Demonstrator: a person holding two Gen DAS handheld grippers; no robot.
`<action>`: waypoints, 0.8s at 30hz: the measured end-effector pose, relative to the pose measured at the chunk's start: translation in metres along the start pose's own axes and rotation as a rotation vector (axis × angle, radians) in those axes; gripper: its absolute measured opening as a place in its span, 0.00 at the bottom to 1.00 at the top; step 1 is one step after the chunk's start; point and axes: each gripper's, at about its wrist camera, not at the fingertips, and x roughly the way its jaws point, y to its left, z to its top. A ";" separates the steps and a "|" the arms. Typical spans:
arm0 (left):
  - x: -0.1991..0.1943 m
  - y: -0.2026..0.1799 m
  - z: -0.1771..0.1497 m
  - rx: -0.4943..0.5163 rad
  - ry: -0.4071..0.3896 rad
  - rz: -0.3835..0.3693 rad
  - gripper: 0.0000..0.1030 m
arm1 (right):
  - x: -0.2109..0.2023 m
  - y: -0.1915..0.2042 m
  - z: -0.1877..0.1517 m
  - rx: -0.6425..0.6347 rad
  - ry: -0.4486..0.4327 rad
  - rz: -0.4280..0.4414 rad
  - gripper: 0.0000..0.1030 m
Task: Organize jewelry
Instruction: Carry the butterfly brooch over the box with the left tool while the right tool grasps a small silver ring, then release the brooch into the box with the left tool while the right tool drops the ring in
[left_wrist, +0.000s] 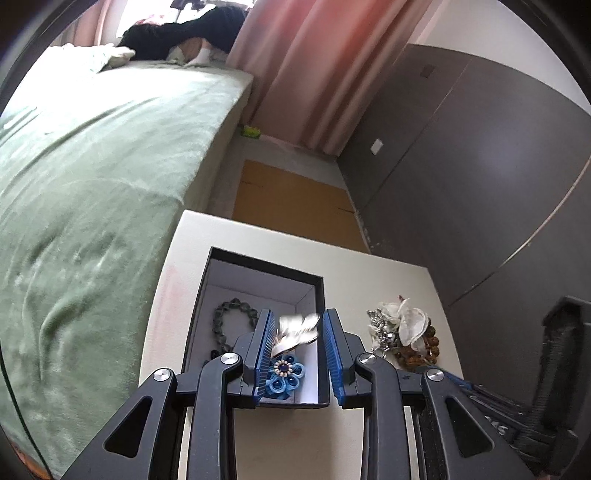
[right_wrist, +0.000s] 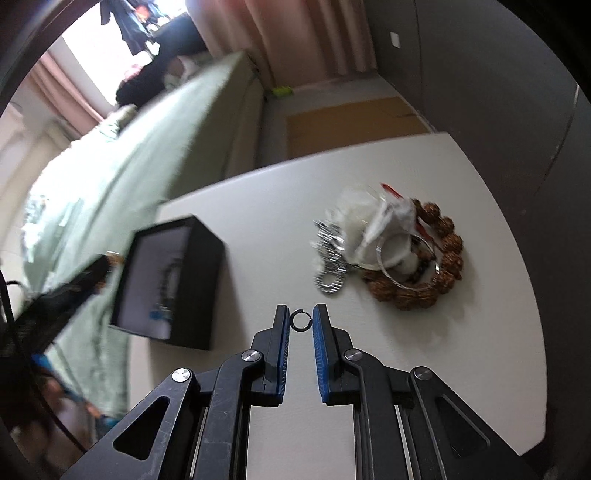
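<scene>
The right tool (right_wrist: 301, 320) pinched a small dark ring (right_wrist: 301, 319) between its tips, above the white tabletop (right_wrist: 461, 350). The left tool (left_wrist: 295, 332) hung over the open black box (left_wrist: 258, 266) near the tabletop's bed-side edge, clamping a feathered blue flower brooch (left_wrist: 284, 369). A jewelry pile (right_wrist: 388, 251) lay toward the opposite edge.
</scene>
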 end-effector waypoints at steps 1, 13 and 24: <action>0.002 0.001 0.000 -0.011 0.012 -0.001 0.29 | -0.004 0.001 -0.001 0.000 -0.008 0.014 0.14; -0.007 0.025 0.010 -0.108 -0.010 -0.013 0.49 | -0.001 0.010 0.022 0.041 -0.058 0.213 0.14; -0.024 0.056 0.022 -0.188 -0.053 0.008 0.49 | 0.018 0.058 0.031 -0.002 -0.101 0.372 0.14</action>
